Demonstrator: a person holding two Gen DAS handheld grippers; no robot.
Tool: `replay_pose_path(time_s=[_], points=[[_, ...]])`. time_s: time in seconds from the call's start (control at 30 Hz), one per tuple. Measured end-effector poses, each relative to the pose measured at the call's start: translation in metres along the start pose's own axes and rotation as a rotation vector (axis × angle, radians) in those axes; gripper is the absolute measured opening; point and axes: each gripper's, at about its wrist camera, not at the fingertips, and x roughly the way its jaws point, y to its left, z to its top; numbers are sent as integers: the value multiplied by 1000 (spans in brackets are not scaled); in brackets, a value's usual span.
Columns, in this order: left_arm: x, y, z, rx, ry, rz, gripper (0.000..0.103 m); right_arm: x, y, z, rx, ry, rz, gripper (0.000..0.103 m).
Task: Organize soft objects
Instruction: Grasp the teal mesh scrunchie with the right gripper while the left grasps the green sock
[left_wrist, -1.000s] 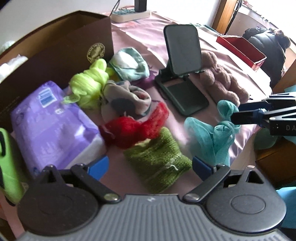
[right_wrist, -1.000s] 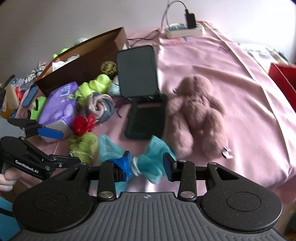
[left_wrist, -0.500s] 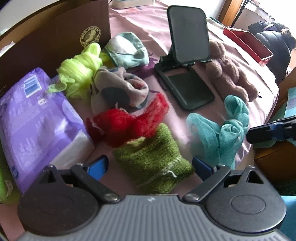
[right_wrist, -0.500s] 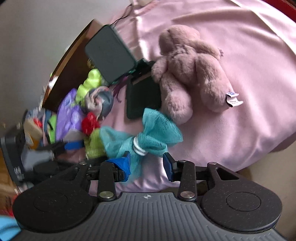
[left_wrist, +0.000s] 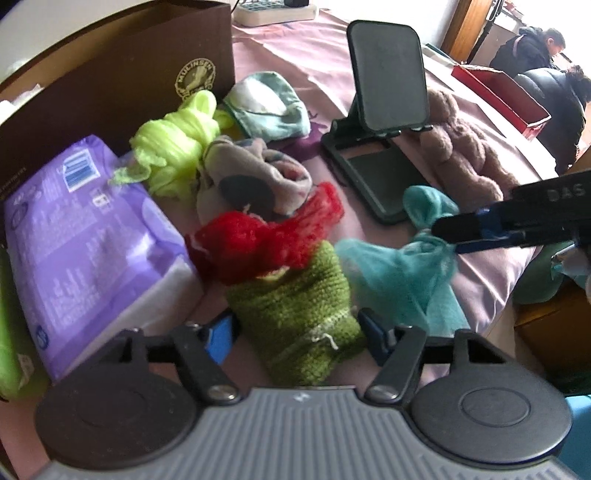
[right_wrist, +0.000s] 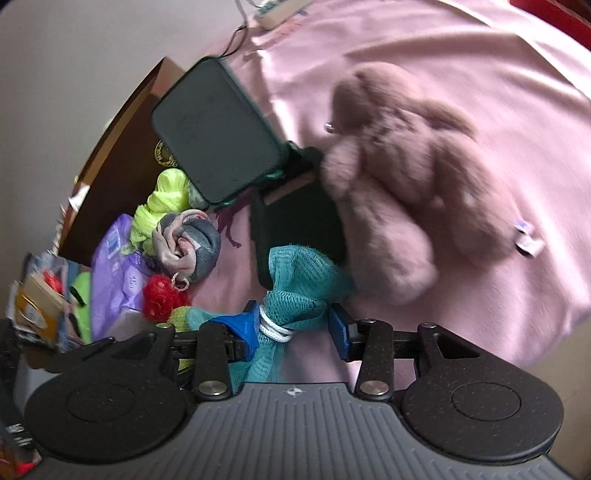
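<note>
Left wrist view: our left gripper (left_wrist: 297, 334) stands wide, its blue pads either side of a green knit piece (left_wrist: 295, 314) lying on the pink cloth (left_wrist: 295, 48), pads not closed on it. A red mesh puff (left_wrist: 258, 243) lies on the knit's far end. Beyond sit a grey sock ball (left_wrist: 255, 181), a lime mesh puff (left_wrist: 177, 147) and a purple pack (left_wrist: 88, 236) beside the brown box (left_wrist: 122, 85). The teal mesh puff (left_wrist: 402, 266) sits at right, near the cloth edge, our right gripper (left_wrist: 448, 232) at its knot.

Right wrist view: our right gripper (right_wrist: 293, 330) straddles the teal puff (right_wrist: 303, 280) at its white-tied waist; left pad touching, right pad just beside. Grip not firm; we cannot tell. The plush bear (right_wrist: 413, 184) lies beyond, beside the phone stand (right_wrist: 221, 129).
</note>
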Motion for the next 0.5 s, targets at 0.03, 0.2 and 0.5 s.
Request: replay_pose_path(time_s=[0.03, 0.2, 0.5], points=[[-1, 0, -1, 3, -5, -6, 59, 4, 4, 1, -17, -4, -7, 27], [-8, 2, -5, 1, -18, -32, 43, 12, 18, 1, -81, -17, -38, 26], [-31, 16, -19, -16, -48, -69, 27, 7, 12, 1, -41, -20, 60, 8]])
